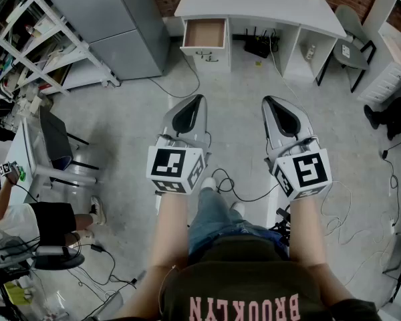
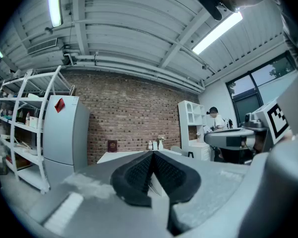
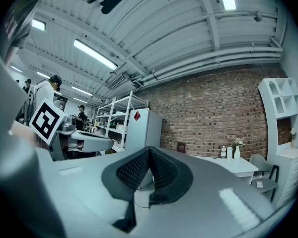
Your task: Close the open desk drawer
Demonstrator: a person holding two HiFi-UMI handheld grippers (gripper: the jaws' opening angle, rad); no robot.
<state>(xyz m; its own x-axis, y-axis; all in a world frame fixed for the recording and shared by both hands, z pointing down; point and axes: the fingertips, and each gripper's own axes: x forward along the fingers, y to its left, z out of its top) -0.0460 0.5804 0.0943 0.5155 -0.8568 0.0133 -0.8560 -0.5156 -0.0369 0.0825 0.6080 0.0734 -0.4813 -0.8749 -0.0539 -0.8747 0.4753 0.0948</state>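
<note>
**Head view.** The drawer (image 1: 204, 34) stands pulled out under the left end of the white worktop (image 1: 254, 5), with its bare wooden inside showing. Nothing of the closing is done, so I read this as the approach step. The left tool (image 1: 198, 99) and right tool (image 1: 268, 101) are held side by side over the floor, well short of the worktop and pointing toward it. The drawer lies ahead of the left tool, almost in line with its tip, and off to the left of the right tool's line. A grey refrigerator (image 1: 113, 19) stands to the left of the worktop.

**Left gripper view.** The left tool's ribbed pads are pressed together along their length, with nothing between them. Far beyond the tip, the worktop's surface (image 2: 116, 156) shows against the brick wall (image 2: 129, 113). I cannot pick out the drawer, because the jaws cover that part.

**Right gripper view.** The right tool is likewise pressed together and empty. The worktop (image 3: 228, 162) sits to the right of its tip, well apart from it.

The next move likely calls for walking up to the worktop, bringing a tool down to the drawer's front face and pushing it straight in. A closed tip should serve for that, and the left tool looks better placed.
</note>
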